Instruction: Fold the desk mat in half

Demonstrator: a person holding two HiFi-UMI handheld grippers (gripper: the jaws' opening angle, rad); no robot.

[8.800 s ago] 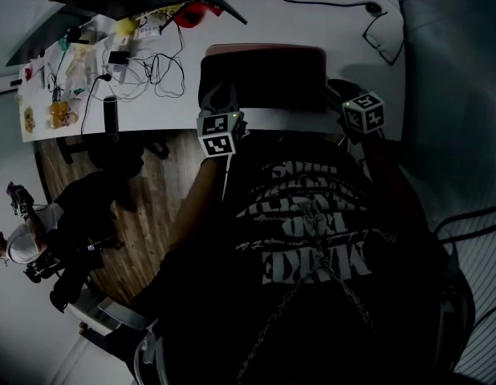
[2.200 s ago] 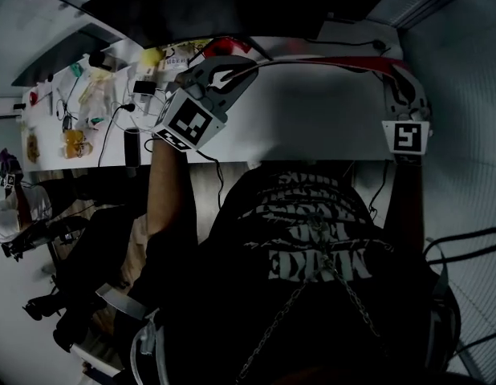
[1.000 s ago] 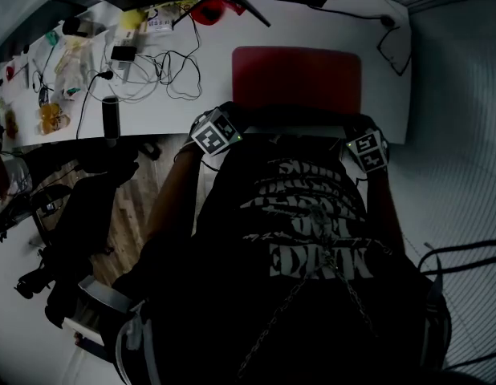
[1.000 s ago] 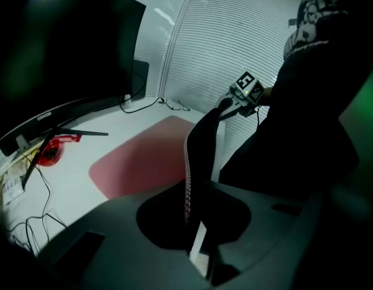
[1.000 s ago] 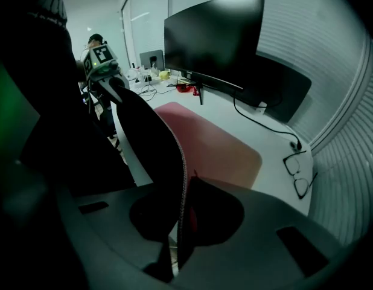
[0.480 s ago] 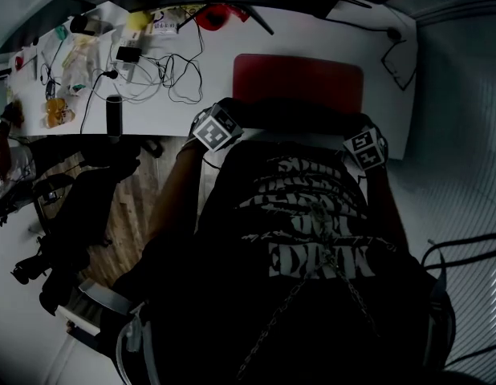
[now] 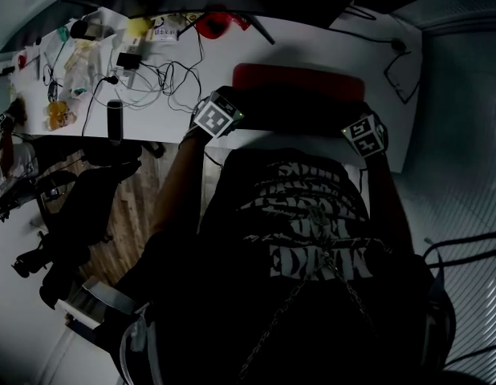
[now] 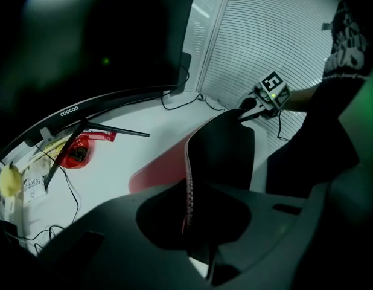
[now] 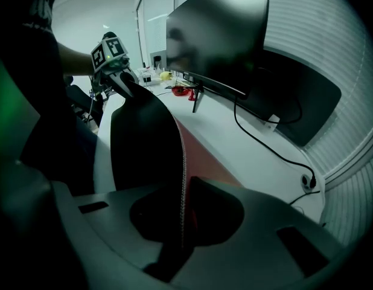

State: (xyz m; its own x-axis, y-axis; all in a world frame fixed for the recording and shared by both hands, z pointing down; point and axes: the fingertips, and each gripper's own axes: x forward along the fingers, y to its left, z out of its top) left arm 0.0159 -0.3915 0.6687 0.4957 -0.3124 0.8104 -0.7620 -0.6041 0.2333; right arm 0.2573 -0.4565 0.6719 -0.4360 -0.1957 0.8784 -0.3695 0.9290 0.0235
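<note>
Red desk mat [image 7: 296,79], black underneath, lifted by its near edge in both grippers.

Head view: the left gripper [image 7: 229,103] and right gripper [image 7: 362,120] hold the mat's near corners above the white counter [image 7: 312,42], and the red face lies flat beyond the fingers. Left gripper view: the fingers are clamped on the stitched edge, which runs away from them to the other gripper. The monitor [image 8: 114,47] beyond them reads "coocaa" on its lower rim. Right gripper view: the fingers are likewise closed on the edge, with the black underside to their left and red to their right. Both grips bite only the thin edge, so a tug could pull it free. If one hand leads, the corners would likely land askew. Carried too far, the mat could strike the monitor stand [image 8: 108,130]. The shirt print and packet labels are unreadable.
</note>
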